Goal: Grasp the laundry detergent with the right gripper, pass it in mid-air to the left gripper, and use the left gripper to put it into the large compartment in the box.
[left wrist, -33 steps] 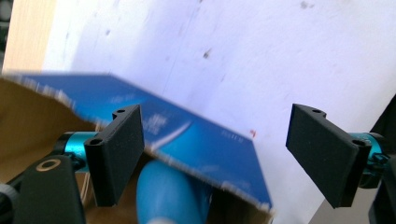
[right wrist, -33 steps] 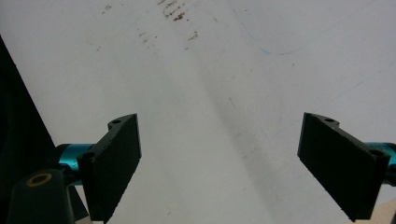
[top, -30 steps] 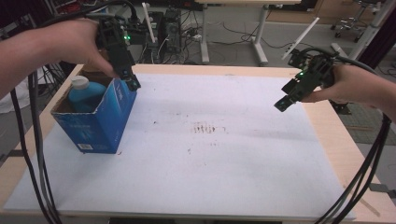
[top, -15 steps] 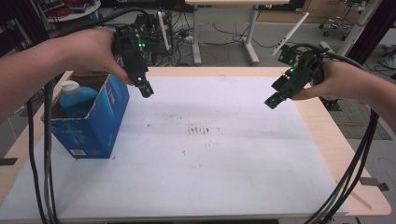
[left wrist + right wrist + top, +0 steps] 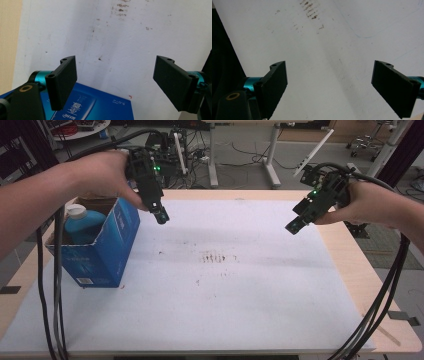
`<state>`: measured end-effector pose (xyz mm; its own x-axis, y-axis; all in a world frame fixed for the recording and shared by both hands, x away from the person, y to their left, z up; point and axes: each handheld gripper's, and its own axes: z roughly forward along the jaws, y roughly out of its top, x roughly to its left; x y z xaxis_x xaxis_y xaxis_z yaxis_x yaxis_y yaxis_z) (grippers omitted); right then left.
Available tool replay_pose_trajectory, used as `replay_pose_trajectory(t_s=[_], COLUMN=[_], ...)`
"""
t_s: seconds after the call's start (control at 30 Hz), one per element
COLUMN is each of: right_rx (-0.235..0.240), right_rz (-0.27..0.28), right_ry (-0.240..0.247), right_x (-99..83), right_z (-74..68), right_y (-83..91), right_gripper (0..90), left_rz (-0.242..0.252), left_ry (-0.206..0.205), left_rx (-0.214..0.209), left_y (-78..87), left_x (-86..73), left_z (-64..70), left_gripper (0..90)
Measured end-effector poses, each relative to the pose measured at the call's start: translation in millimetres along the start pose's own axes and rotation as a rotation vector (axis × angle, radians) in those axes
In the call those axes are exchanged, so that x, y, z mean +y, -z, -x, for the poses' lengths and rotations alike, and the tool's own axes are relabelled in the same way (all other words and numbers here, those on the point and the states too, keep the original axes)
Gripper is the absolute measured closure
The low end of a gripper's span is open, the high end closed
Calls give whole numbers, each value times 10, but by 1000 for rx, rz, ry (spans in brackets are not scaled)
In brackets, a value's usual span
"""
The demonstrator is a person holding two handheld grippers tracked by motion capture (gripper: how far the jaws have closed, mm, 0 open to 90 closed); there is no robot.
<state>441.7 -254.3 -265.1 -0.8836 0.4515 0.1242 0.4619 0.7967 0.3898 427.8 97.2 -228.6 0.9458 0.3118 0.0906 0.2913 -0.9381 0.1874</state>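
We see a big counter (image 5: 345,270) with a white sheet (image 5: 240,300) on it. The sheet has small brown marks near the middle.

On the left side of the sheet stands a blue box (image 5: 107,247). Its top is open. It is made of card, so we think it is stiff but can bend if we squeeze hard. A good place to hold it is the top edge of a wall.

Inside the box sits a blue bottle (image 5: 82,225) with a white cap (image 5: 76,211). We think it is heavy if it is full, and its sides may be slippery. The neck under the cap looks like the best spot to grab.

Our left gripper (image 5: 161,215) hangs in the air just beside the box, near its top right corner. Its jaws are wide apart and hold nothing.

Our right gripper (image 5: 294,226) is far off over the right side. Its jaws are wide apart too, with nothing between them.
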Motion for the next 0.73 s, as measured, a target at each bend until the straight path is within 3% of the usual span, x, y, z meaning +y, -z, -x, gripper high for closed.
replay_pose_trajectory(t_s=[0.73], right_rx=[-1], right_rz=[-5], right_ry=[1], right_x=[-11], right_z=[-4], right_y=[0], right_gripper=[127], left_rz=[1], left_ry=[8], left_rx=[5], left_y=[21], left_x=[-38], left_z=[10], left_gripper=[194])
